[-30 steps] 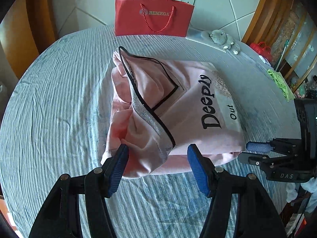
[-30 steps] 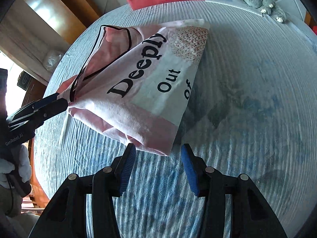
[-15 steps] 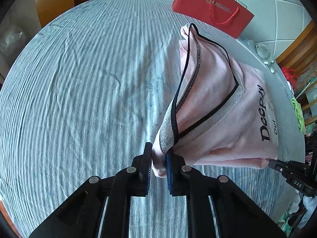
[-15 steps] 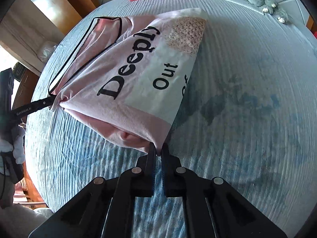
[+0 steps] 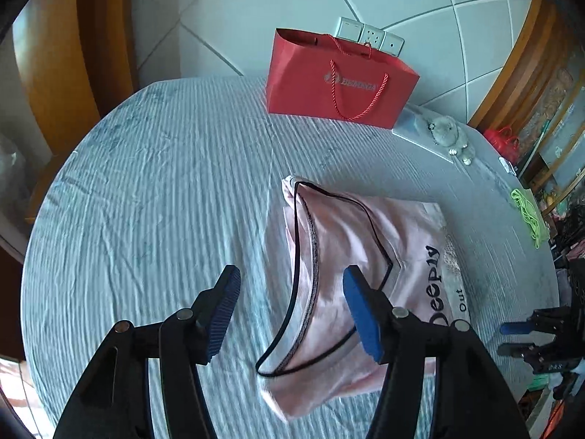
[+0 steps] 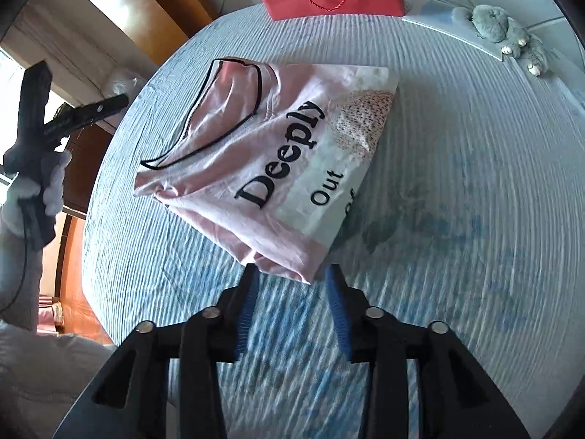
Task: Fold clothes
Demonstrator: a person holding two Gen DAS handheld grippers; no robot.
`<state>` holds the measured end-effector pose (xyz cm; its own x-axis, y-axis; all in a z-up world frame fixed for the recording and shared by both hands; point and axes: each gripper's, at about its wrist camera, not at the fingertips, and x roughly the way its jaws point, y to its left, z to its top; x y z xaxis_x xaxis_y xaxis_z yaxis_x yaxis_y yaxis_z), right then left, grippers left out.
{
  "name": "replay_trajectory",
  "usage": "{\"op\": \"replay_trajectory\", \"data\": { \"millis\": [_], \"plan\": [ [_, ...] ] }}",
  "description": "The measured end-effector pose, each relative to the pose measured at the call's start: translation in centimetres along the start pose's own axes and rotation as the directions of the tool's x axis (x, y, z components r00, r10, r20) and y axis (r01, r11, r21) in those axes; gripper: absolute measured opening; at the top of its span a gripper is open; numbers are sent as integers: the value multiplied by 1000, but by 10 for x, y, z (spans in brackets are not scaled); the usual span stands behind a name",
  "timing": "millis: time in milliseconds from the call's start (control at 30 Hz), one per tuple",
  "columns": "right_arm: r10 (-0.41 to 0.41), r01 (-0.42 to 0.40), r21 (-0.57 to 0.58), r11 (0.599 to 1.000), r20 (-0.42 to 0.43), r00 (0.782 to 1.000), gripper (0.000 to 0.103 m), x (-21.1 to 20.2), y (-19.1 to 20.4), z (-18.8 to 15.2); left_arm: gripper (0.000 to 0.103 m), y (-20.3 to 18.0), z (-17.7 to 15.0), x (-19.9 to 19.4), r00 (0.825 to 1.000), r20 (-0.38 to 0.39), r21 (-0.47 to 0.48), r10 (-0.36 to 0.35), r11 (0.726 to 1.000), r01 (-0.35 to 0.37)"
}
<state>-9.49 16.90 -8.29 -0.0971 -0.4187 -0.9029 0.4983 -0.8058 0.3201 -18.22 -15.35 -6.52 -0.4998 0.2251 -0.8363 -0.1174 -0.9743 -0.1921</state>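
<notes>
Half a second ago both hand-held grippers pinched the pink T-shirt, but now the left hand-held gripper and right hand-held gripper stand apart, leaving it folded on the tabletop, seemingly finished.

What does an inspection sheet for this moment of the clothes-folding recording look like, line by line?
Surface: round table under a wrinkled blue striped cloth.
Job's things: pink shirt printed "Deeply Out", folded, lying flat on the table.
Clutter: red gift bag, grey plush toy, green item at the table's edge.
Grippers: left gripper open, above the shirt's neckline; right gripper open at the shirt's near corner, holding nothing.
Cables: nothing seen.
Surroundings: tiled wall, wall sockets, wooden furniture.
</notes>
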Motion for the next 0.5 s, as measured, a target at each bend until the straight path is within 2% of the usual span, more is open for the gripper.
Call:
{"op": "replay_trajectory", "data": {
  "millis": [100,267,300,367,433,500],
  "plan": [
    [-43,40,58,998,49,998,42,1,-17,17,59,1,22,46,999,-20,-19,-24,1000,24],
    [-85,51,202,978,162,983,42,16,-53,69,58,4,50,103,996,-68,-41,-50,998,47],
    [-93,52,225,973,180,979,42,20,-59,80,54,5,53,111,995,-78,-42,-54,998,50],
    [-90,36,260,965,202,975,42,29,-70,102,22,5,55,123,994,-99,-32,-44,999,41],
    [-105,46,283,958,198,974,42,41,-79,123,10,6,55,132,993,-114,-17,-15,1000,14],
    [-108,52,290,956,181,978,42,54,-84,137,7,6,53,137,993,-115,1,13,1000,-12]
  ]
}}
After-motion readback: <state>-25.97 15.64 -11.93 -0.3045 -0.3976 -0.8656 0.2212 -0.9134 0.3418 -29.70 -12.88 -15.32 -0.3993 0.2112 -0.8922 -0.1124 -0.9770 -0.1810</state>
